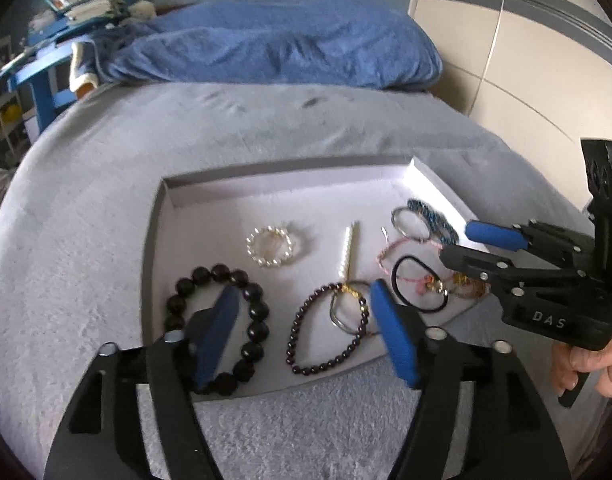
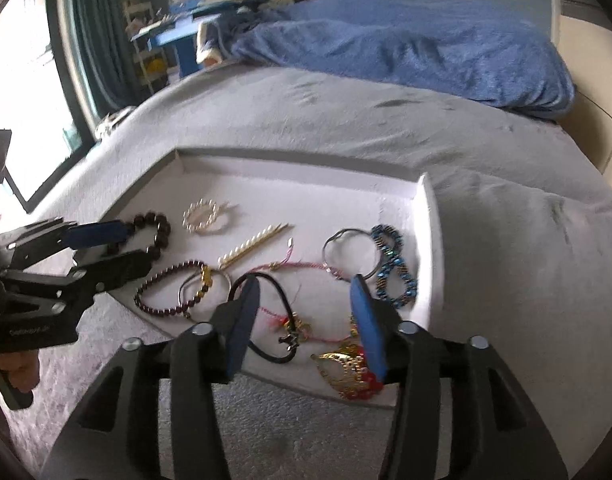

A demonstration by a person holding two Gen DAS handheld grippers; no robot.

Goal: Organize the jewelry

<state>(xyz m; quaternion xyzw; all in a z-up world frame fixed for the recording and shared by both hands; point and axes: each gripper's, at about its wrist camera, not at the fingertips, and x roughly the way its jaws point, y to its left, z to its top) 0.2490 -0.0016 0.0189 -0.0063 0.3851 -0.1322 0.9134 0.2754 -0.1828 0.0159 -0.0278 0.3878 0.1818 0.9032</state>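
I hold one gripper in each hand over a shallow white tray (image 1: 161,240) that lies on the grey bed cover (image 1: 85,240). My left gripper (image 1: 306,320) stands open above the near left part of the tray, and nothing is between its blue pads (image 1: 394,336); one finger hangs over the big black bead bracelet (image 1: 253,320). My right gripper (image 2: 306,320) is open too, over the near right part, with no piece pressed between its pads. All the jewelry that I can see is already inside the tray, so I judge the gathering is done. The left side looks sorted: the pieces lie apart from each other. On the right side the pieces overlap, so I think the separating is what remains. I count one black bead bracelet, one pearl bracelet (image 1: 269,246), one pearl hair pin (image 1: 348,252), one dark red small-bead bracelet (image 1: 306,344) with gold beads, which crosses a thin metal ring (image 1: 342,316), one more metal ring (image 2: 348,254) farther right, one blue beaded bracelet (image 2: 394,264) twisted like an eight near the right wall, one black hair tie (image 2: 285,320), one gold and red ornament (image 2: 346,372) at the near right edge, and pink cords (image 2: 301,266) of which I cannot tell the number, because they tangle with the hair tie.
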